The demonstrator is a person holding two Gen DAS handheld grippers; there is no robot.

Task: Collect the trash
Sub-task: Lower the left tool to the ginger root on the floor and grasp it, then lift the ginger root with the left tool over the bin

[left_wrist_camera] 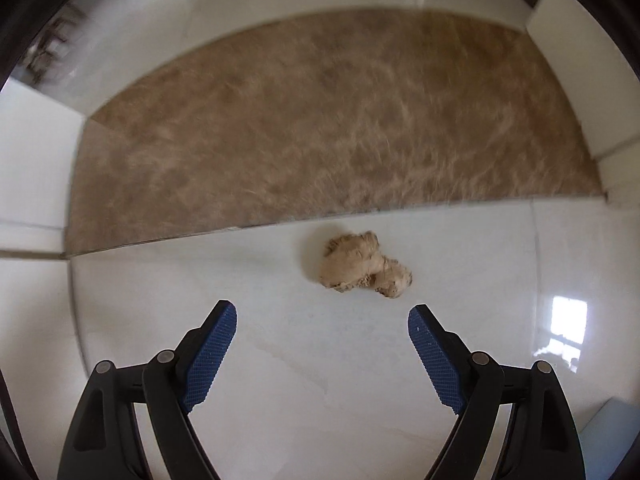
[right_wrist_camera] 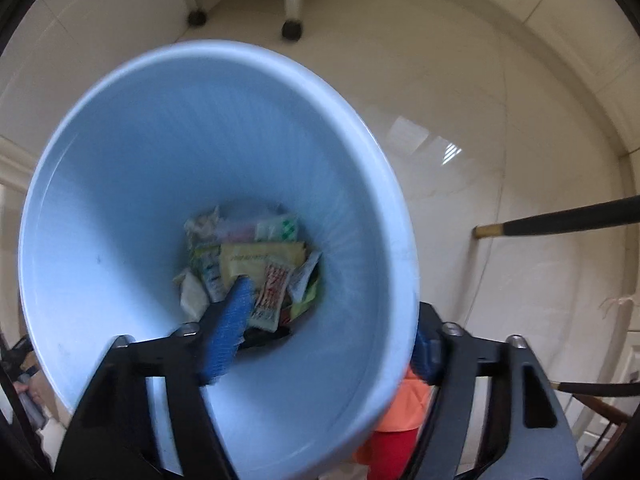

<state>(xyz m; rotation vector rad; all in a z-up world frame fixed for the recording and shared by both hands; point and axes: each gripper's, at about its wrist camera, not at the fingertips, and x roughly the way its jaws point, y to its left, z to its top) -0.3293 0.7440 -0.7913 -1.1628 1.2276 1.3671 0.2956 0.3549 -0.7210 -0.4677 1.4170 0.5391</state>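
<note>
1. Black arms and blue ribbed pads of the left gripper [left_wrist_camera: 322, 314] fill the bottom of the left wrist view; its jaws stand wide apart with nothing between them.
2. Just ahead of that gripper and a little toward its right finger lies a crumpled tan wad of paper [left_wrist_camera: 364, 266], resting on the glossy pale floor tile [left_wrist_camera: 240, 272] and touching neither pad.
3. Beyond the wad, past a straight seam, a mottled brown floor strip [left_wrist_camera: 320, 120] runs across the view, with white walls around it.
4. Off to the right of the left gripper, a bright window reflection [left_wrist_camera: 566, 320] glares on the tile.
5. Over in the right wrist view, the right gripper [right_wrist_camera: 332, 316] is clamped on the wall of a light blue trash bin [right_wrist_camera: 120, 200]: one blue pad sits inside the bin, the other outside against its rim.
6. Deep in the bin, ahead of the inner pad, is a heap of wrappers and sachets [right_wrist_camera: 256, 260], among them a yellow packet and a red-and-white one.
7. Below the bin's rim, by the outer finger, something orange and red [right_wrist_camera: 400, 420] shows; I cannot tell what it is.
8. Right of that gripper a dark rod with a brass-coloured tip [right_wrist_camera: 560, 222] reaches in.
9. Far ahead of the right gripper, white furniture legs on dark castors [right_wrist_camera: 290, 28] stand on the cream floor.
</note>
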